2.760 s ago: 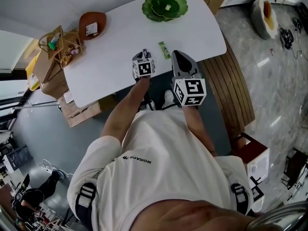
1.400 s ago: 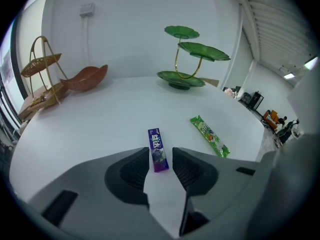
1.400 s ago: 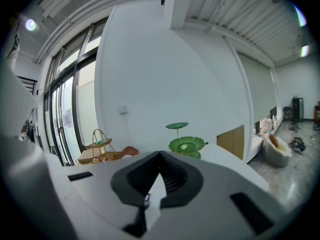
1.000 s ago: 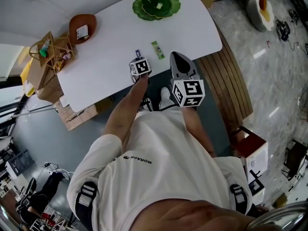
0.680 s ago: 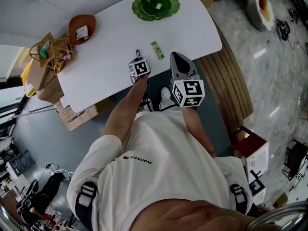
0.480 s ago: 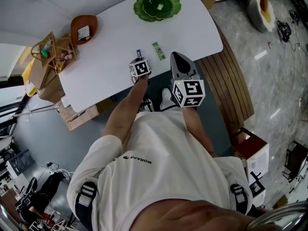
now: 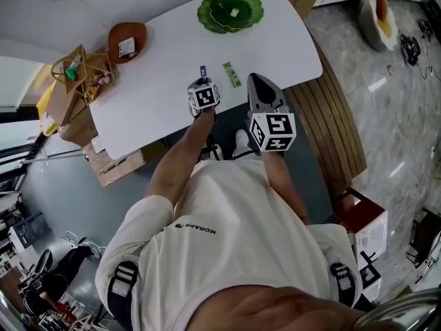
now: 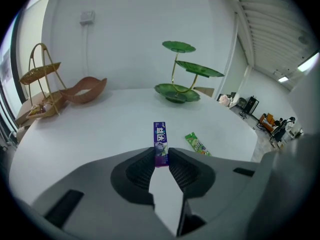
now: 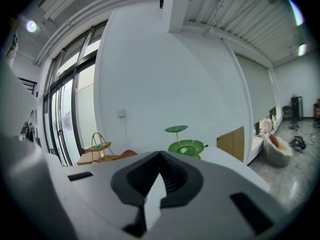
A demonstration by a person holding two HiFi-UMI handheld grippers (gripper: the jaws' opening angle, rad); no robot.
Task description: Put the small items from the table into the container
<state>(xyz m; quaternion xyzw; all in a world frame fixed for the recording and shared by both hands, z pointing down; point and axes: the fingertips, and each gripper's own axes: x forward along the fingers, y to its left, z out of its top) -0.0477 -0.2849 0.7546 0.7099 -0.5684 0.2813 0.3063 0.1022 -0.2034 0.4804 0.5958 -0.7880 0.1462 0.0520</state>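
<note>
Pinched by its near end between the jaws of the left gripper: a purple gum pack, sticking out ahead of the jaws over the white table. Just right of it, flat on the table, a green pack; farther back a green tiered dish, and off to the left a brown leaf-shaped bowl beside a wire basket at the table's end. Level beside the left one, by the table's near edge, the right gripper, jaws pressed together on nothing.
</note>
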